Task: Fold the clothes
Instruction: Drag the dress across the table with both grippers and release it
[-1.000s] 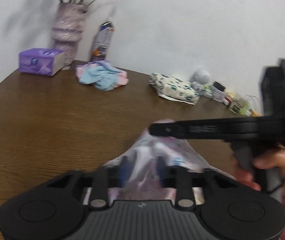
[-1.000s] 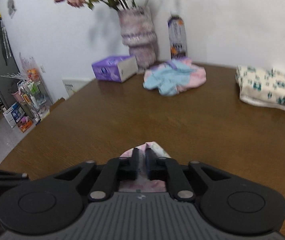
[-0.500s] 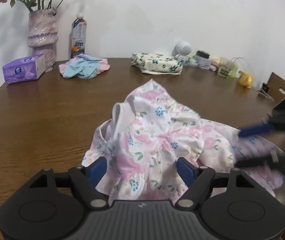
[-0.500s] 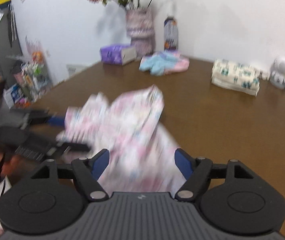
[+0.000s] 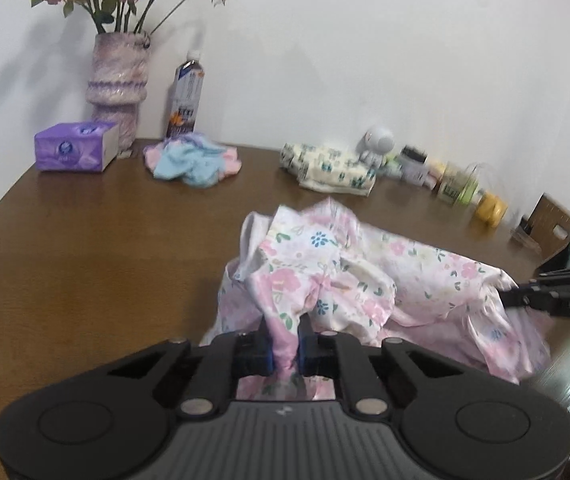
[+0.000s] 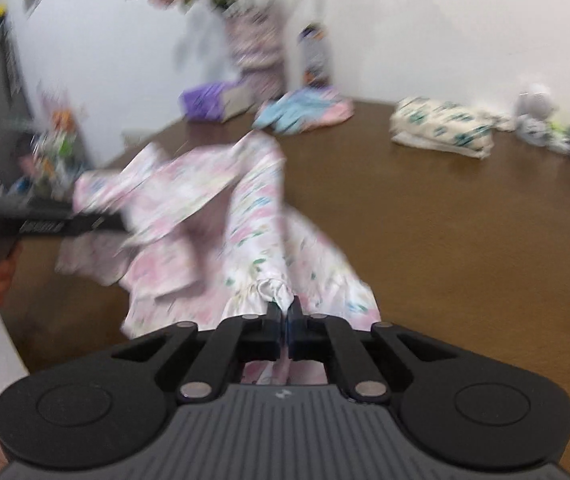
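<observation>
1. Garment: floral dress (image 5: 365, 272) lies crumpled on the brown surface (image 5: 85, 280), stretched between the two tools.
2. Left tool (image 5: 285, 340): its jaws have just been closing and are now clamped on a bunched fold of the hem.
3. Right tool (image 6: 284, 320): likewise just closed, now pinching a gathered edge.
4. Handling, judged: light, limp, somewhat slippery fabric; sags between grips.
5. Best hold, judged: seams or corners, single layer, well apart.

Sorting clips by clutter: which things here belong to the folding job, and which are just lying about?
In use: floral garment, left gripper, right gripper, both shut on it.

Lying about: tissue box, vase, bottle, blue-pink cloth, folded printed cloth.
</observation>
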